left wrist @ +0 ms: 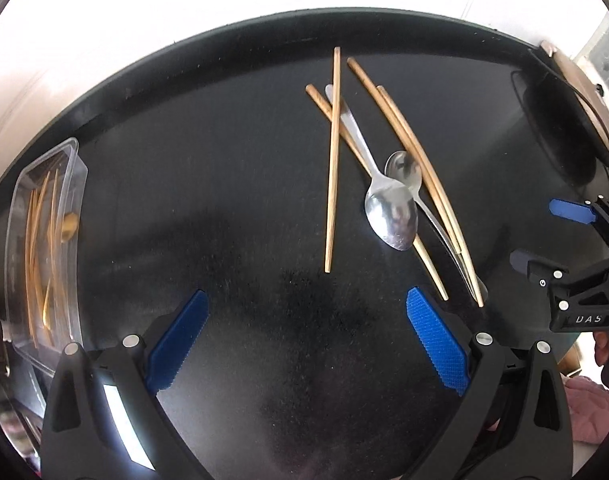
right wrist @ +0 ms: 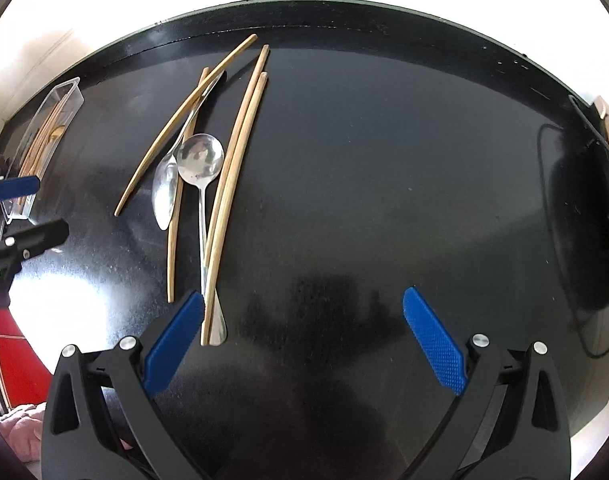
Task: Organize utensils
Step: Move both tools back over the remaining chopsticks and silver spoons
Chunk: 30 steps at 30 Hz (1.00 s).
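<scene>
- Four wooden chopsticks (left wrist: 331, 160) and two metal spoons (left wrist: 392, 212) lie in a loose, overlapping heap on the black bench (left wrist: 224, 184), nearer its far edge than its near one.
- One chopstick crosses over a spoon handle; the two spoon bowls touch.
- At the bench's left edge stands a clear plastic container (left wrist: 44, 248) holding more chopsticks.
- Glossy bench top mirrors the bright, washed-out room behind it.
- A dark oval pad (left wrist: 560, 132) with a cable lies at the right edge.
- Left gripper (left wrist: 304, 332) hangs over bare bench, blue pads wide apart.
- Right gripper (right wrist: 304, 336) is likewise spread, its left pad just beside the nearest chopstick ends; its body reads "DAS".
</scene>
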### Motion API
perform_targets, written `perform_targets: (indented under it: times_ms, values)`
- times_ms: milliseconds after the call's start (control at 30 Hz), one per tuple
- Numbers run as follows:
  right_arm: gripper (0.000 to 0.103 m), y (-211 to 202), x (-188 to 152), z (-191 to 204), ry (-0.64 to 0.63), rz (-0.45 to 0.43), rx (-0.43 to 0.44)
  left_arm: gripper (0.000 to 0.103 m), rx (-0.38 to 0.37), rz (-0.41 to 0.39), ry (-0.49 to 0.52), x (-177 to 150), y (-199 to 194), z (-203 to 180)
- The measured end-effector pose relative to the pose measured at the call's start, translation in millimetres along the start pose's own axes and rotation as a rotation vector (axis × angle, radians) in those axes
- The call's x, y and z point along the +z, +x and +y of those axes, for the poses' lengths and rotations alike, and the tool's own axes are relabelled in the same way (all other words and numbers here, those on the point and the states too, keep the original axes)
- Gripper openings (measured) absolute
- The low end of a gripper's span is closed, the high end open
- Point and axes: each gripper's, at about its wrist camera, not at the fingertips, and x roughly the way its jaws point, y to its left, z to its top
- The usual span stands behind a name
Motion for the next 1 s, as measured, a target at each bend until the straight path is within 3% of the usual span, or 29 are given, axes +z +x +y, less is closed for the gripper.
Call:
perform_targets:
  times_ms: [567,867,1000]
  values:
    - [0.096,50,42,22,-0.112,0.092,-0.024,0.097,0.069,0.084,0.045,35,51,-1]
    - [0.096,52,51,11,-0.09,0.068,-0.064,0.097,0.112,0.085,0.052,43,71,6]
    - [0.096,49,52,0,-0.076,0.064,-0.066,0.097,0.097,0.101,0.048,47,82,4]
